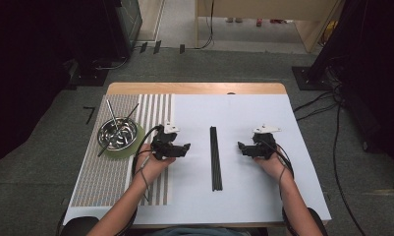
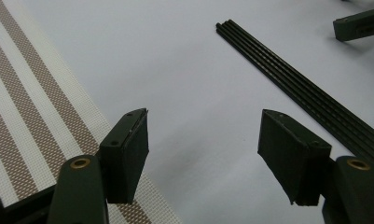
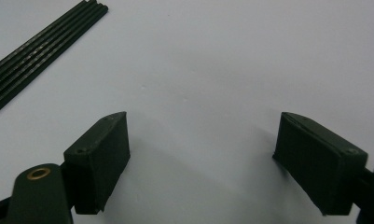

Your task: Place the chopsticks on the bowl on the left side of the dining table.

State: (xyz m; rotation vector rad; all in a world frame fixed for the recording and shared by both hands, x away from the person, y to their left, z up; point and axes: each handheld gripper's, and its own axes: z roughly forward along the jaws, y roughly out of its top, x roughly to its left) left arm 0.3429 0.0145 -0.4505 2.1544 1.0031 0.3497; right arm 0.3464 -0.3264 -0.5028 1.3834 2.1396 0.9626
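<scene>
Looking at this setup, the bundle of black sticks point(image 1: 215, 157) (chopsticks, I'd guess) lies flat in the middle of the white surface point(image 1: 234, 113), running away from the person, right between the two hands. The left gripper point(image 1: 182, 149) sits just to its left, the right gripper point(image 1: 242, 147) just to its right, both pointing inward at it but not touching.

Both sets of fingers are spread wide with nothing between them; you can see bare white surface through the gap in each gripper view.

Handling-wise, my guess is these are light, stiff and pretty slick, and since they're thin and lie flush on the surface there's not much to get under. They're also loose sticks side by side, so a sloppy pinch could scatter them or roll one away. I'd pinch across the whole bundle somewhere near the middle of its length, or take one end with each gripper so it stays level.

The high view gives you the whole layout, including the steel bowl point(image 1: 117, 132) on a green mat point(image 1: 135, 147) over on the striped placemat point(image 1: 101, 182), with a couple of utensils sticking out of it. The left gripper view gets close enough to show the individual sticks and grooves, plus a fingertip of the other gripper poking in at the top right.
</scene>
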